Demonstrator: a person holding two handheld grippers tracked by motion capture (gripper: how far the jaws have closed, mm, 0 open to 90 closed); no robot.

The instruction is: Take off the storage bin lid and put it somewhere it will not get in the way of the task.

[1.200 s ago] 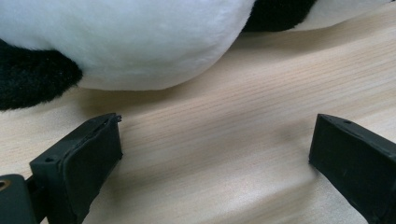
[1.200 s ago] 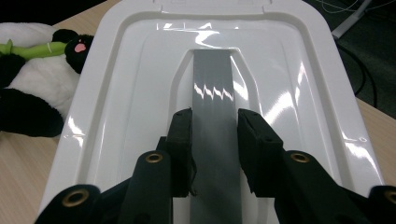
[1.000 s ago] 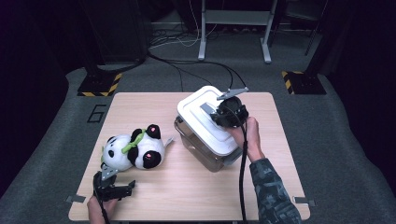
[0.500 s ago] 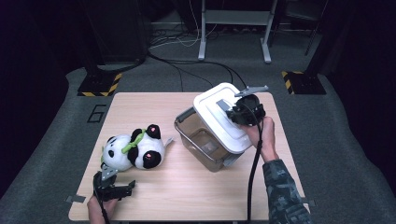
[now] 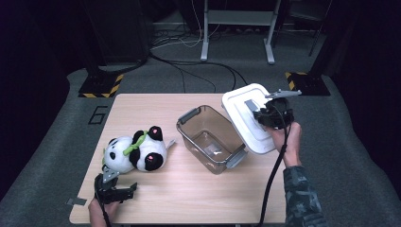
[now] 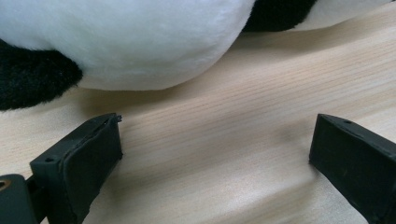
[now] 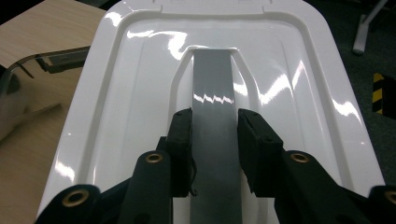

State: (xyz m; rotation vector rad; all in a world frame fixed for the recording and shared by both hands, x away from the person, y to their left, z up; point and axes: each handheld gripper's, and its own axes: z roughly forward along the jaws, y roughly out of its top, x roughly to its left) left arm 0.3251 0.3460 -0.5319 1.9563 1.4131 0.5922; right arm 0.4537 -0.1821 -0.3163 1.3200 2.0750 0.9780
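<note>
**Right gripper holding the lid clear of the box**

The right gripper [image 5: 265, 117] clamps the grey handle [image 7: 214, 100] that runs down the middle of the white lid [image 5: 246, 116]; in the right gripper view one jaw presses on each long side of that strip. The lid is tilted, its top face turned toward the person and its lower edge near the table. Its long axis runs from the far edge of the table [image 5: 156, 106] down toward the person, leaning slightly right, and the handle follows the same line.

Compared with a second ago, the lid is off the box and has travelled right; it now hangs over the table's right side, partly past the right edge. The clear box [image 5: 210, 138] stands open, its long axis running diagonally from far left to near right, with a grey latch at each short end. The lid's lower left edge lies just beside the box's near-right latch; whether they touch cannot be told.

The left gripper [image 5: 115, 188] has kept its place near the front left edge of the table, its jaws spread wide with bare wood between them. The toy panda [image 5: 135, 152] lies just beyond it, on its side, head toward the left. Bare tabletop lies between panda and box, and along the near edge in front of the box.
</note>
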